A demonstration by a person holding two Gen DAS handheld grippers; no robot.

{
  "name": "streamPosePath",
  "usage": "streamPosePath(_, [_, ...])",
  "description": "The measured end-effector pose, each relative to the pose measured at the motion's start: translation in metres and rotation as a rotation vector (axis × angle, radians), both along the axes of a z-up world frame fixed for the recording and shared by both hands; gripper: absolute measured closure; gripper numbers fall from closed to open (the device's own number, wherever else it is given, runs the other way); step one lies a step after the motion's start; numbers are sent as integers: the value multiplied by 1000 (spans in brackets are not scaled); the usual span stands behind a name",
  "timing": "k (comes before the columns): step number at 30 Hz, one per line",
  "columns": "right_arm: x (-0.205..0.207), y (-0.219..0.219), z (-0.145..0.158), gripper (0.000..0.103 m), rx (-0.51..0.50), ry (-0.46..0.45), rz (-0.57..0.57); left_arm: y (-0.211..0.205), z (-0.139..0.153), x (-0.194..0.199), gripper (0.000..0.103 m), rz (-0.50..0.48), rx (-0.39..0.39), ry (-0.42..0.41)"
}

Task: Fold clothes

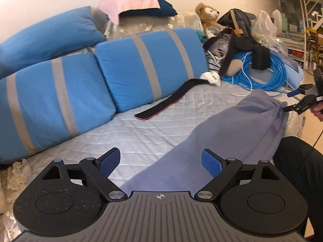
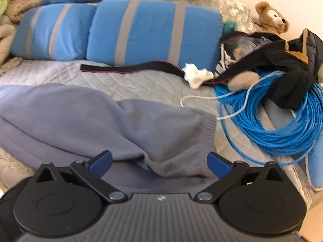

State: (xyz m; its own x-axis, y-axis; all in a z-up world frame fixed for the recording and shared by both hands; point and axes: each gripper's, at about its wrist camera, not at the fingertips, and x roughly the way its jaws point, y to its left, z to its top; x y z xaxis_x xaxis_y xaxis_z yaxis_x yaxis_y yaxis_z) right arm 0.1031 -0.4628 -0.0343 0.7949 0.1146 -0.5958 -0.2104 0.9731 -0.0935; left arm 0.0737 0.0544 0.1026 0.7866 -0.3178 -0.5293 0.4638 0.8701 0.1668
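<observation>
A grey-lilac knit sweater (image 2: 113, 125) lies spread along the near edge of a quilted grey bed cover (image 1: 129, 129), its ribbed hem (image 2: 208, 133) turned toward a big coil of blue cable (image 2: 268, 125). The left gripper (image 1: 160, 162) hovers over one end of the sweater with its blue-padded fingers (image 1: 110, 162) spread wide and nothing between them. The right gripper (image 2: 159, 164) sits low over the hem end, jaws likewise wide apart, the cloth bunched just beyond them but not pinched. From the left camera the right gripper shows at the far end of the garment, held in a hand (image 1: 318, 111). Behind the sweater a long black strap (image 1: 169, 100) with a pink edge stretches across the cover toward a crumpled white cloth (image 2: 196, 75). Two blue pillows with grey stripes (image 1: 149, 64) lean along the back, and a teddy bear (image 2: 271, 19) sits beside a heap of dark clothing (image 2: 286, 60)
</observation>
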Motion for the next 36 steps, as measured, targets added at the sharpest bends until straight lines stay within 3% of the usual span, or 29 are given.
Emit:
streamPosePath(13, [20, 0, -7, 0, 99, 81, -58, -58, -31, 31, 14, -109, -1, 87])
streamPosePath(28, [20, 28, 25, 0, 59, 98, 15, -135, -49, 36, 14, -221, -71, 103])
streamPosePath(36, [10, 34, 23, 0, 39, 156, 45, -165, -65, 31, 14, -264, -73, 109])
